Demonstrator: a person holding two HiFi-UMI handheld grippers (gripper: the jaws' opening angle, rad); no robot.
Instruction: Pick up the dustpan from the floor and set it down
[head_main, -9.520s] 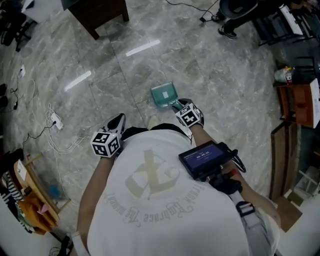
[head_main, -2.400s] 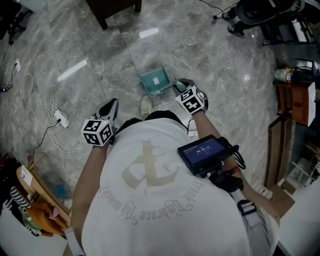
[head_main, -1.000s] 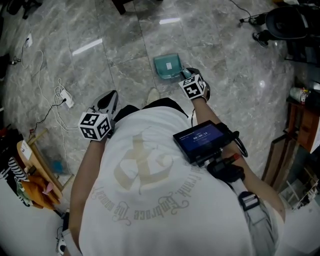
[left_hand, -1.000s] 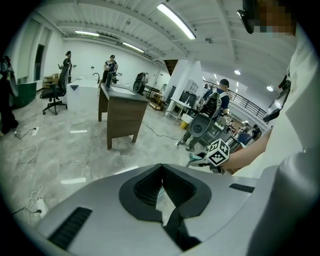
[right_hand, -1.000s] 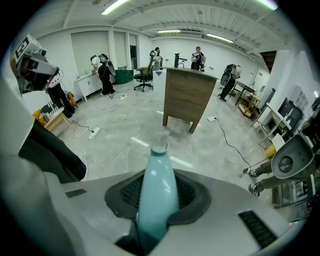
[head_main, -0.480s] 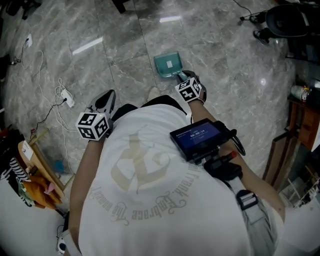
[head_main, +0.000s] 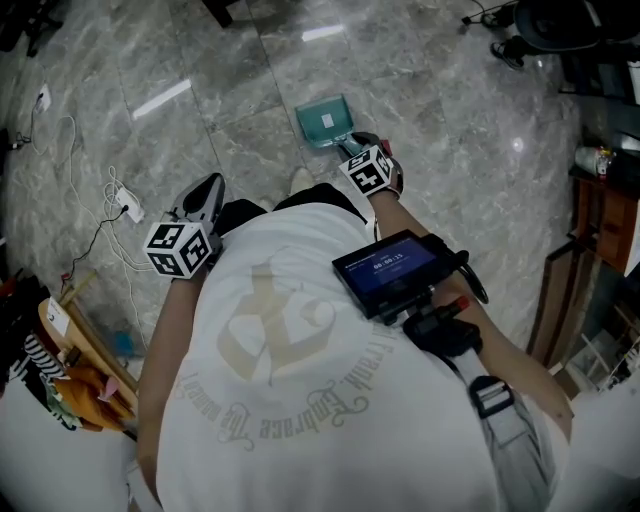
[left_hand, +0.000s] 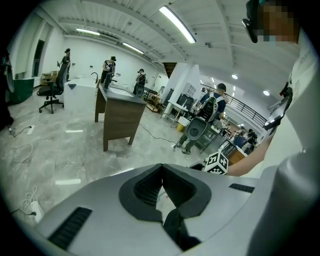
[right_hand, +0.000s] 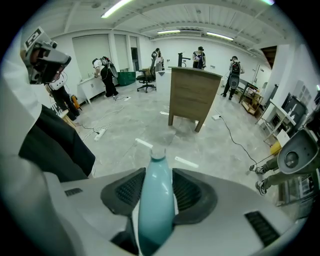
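Dustpan (head_main: 325, 120): teal plastic scoop, lying flat on the grey marble floor (head_main: 450, 130), upper middle of the head view.
Right gripper (head_main: 352, 150): just below the pan in that view, jaws opening; the pale teal handle (right_hand: 156, 200) lies between its black pads, which stand barely clear of it.
Left gripper (head_main: 207, 192): left of centre, well apart from the pan, jaws closed together, empty.

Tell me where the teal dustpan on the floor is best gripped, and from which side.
Grip its narrow handle, from the person's side: the dustpan lies flat with the handle pointing back at them. The right tool, its jaws opening, straddles that handle.
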